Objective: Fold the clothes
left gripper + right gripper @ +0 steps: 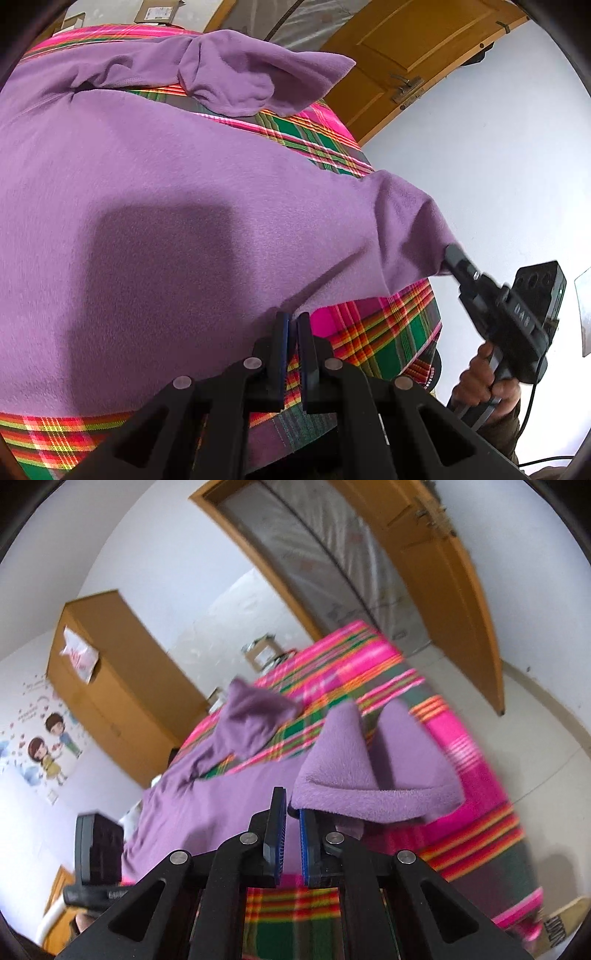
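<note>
On the bed, over a bright plaid bedspread [373,332] of pink, green and orange, a purple fleece top [166,206] lies spread flat, its far sleeve [255,74] bunched in a loose heap near the top edge. Both tools are working the near side of it. The left tool [291,321] sits low at the hem, its fingers drawn almost together right where the fleece edge meets the plaid; it looks pinched on that edge, though the cloth between the pads is hard to make out. My guess is it pins the hem so the body of the garment stays put. The right tool [293,812] has closed on the corner of the other sleeve or side flap [369,775]: from the left camera the cloth stretches into a taut peak that ends at the black fingertips, lifted clear of the bed beyond its edge. A hand [480,376] grips its handle below. Held up like that, the flap is free to be carried inward across the chest, which looks like the first fold. The far sleeve still needs straightening. A wooden door [417,44] stands behind the bed, a wardrobe [110,686] along the wall.
</note>
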A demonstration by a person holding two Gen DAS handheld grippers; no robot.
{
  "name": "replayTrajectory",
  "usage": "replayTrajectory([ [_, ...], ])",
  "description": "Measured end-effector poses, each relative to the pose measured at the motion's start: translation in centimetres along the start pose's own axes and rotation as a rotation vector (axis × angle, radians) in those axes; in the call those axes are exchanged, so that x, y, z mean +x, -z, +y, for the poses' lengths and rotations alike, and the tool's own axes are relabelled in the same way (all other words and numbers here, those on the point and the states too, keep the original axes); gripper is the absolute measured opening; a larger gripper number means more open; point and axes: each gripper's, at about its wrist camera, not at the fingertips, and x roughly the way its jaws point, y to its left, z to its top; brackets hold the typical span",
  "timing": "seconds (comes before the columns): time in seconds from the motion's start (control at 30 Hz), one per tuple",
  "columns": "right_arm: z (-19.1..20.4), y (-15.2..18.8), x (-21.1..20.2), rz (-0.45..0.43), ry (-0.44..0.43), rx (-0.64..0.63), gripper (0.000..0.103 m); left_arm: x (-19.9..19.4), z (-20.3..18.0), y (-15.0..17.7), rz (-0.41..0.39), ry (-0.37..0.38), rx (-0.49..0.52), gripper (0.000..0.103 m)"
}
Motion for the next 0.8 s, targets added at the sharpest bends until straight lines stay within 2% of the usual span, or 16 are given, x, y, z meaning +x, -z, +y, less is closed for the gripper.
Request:
replayTrajectory([
  [0.3, 0.3, 3.1, 2.3, 0.135, -0.015, -0.006, 0.007, 0.1, 0.2, 0.1, -0.001, 0.006, -0.005, 0.005],
  [0.4, 0.1, 3.4, 2.1, 0.159, 0.011, -0.014, 0.010, 0.1, 0.2, 0.1, 0.000, 0.008, -0.005, 0.005],
  [0.6, -0.2, 1.8, -1.8, 0.064, 0.044, -0.046, 0.011, 0.2, 0.2, 0.0, 0.001, 0.012, -0.007, 0.005],
  [0.67, -0.7, 0.9, -3.3, 0.006, 0.055, -0.034, 0.016, 0.2, 0.2, 0.1, 0.000, 0.014, -0.006, 0.005],
  [0.73, -1.6, 0.0, -4.4, -0.047, 0.087, -0.008, 0.027, 0.2, 0.2, 0.1, 0.000, 0.016, -0.006, 0.005],
  [0.8, -2.8, -0.7, -5.2, -0.087, 0.134, 0.028, 0.030, 0.2, 0.2, 0.0, 0.000, 0.018, -0.008, 0.005],
])
